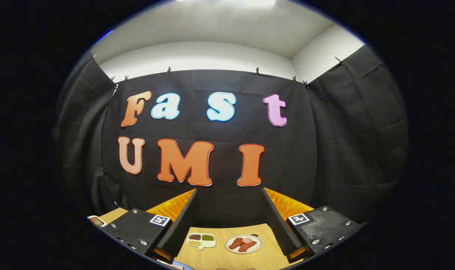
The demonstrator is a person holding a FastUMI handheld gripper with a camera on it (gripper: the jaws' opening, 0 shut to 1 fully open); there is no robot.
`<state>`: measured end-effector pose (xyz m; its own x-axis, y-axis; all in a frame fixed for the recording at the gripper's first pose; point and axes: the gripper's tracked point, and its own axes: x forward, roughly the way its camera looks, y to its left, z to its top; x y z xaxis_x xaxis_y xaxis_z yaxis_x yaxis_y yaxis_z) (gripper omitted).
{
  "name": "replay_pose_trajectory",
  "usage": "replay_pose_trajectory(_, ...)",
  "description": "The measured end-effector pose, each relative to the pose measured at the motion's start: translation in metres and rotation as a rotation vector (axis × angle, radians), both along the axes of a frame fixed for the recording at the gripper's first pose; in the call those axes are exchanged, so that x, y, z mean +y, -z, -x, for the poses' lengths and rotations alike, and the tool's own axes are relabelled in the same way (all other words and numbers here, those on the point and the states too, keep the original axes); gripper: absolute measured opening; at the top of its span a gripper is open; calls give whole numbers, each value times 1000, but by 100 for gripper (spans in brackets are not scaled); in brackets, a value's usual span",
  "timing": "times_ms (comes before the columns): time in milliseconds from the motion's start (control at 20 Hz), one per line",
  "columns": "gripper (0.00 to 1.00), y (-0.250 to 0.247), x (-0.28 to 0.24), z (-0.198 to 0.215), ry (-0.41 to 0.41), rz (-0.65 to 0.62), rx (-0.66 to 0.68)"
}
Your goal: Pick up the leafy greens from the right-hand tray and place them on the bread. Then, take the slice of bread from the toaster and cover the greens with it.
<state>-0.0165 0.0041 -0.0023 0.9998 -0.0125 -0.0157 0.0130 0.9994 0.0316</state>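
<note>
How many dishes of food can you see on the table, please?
2, both beyond the open gripper: a divided tray and, beside it, a round plate. More may be hidden.

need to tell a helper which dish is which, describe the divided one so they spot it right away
On the wooden table, look between the open claw's fingers and beyond them. The divided tray sits left of the round plate of reddish food. Unlike the plate, it is pale, squarish and split into compartments of dark, green and yellowish bits.
</note>
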Motion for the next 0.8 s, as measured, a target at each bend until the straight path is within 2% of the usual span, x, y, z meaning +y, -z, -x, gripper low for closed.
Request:
replay_pose_trajectory(600,98,106,2,7,-22,-16,231)
replay_pose_trajectory(800,98,157,4,12,-53,-22,358)
